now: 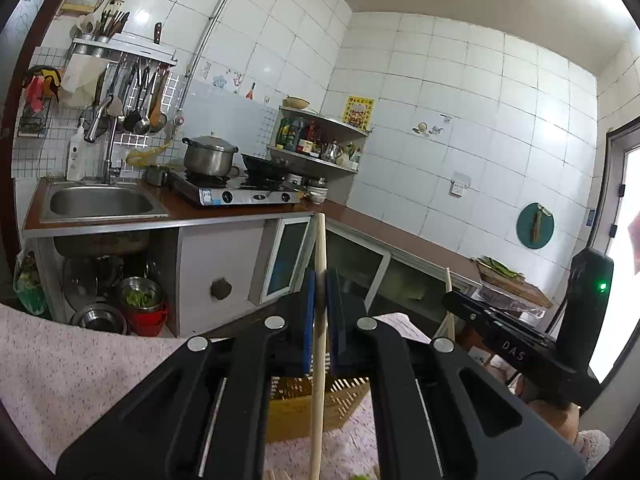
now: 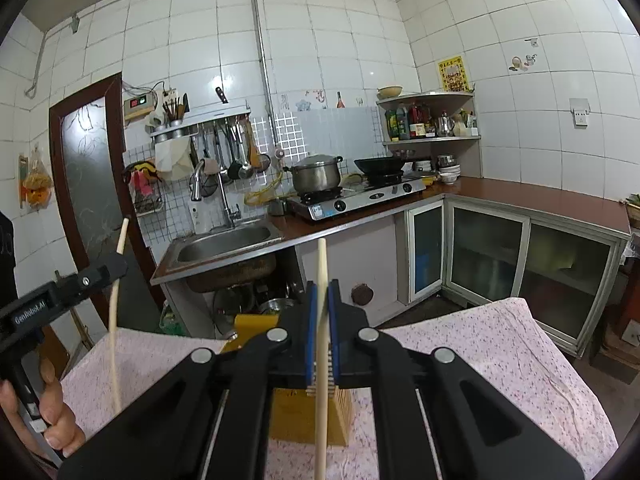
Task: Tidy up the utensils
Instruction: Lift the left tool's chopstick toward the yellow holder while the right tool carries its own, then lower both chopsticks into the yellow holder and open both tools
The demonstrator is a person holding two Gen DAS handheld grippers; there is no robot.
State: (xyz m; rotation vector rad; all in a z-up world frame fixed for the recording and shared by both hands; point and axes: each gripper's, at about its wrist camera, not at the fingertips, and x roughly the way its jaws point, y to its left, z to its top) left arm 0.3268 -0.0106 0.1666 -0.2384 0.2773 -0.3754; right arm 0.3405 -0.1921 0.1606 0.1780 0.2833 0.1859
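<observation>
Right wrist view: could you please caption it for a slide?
Right gripper shut on a chopstick above the yellow holder.

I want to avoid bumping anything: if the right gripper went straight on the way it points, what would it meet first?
Probably the open cupboard space under the sink; the right gripper, shut on a chopstick, has open air ahead, though depth is unclear.

"DAS" in pale letters on the black body of the right gripper (image 1: pixel 450 300), seen in the left wrist view; anything after those letters is cut off. "GenRobot.AI" in white on the black body of the left gripper (image 2: pixel 120 260), seen in the right wrist view. Red digits glow on the wall control box (image 2: pixel 139 103), not legible. The yellow wall poster (image 2: pixel 453 73) carries print too small to read. The blue sticker on the gas stove (image 2: pixel 320 211) is unreadable.
</observation>
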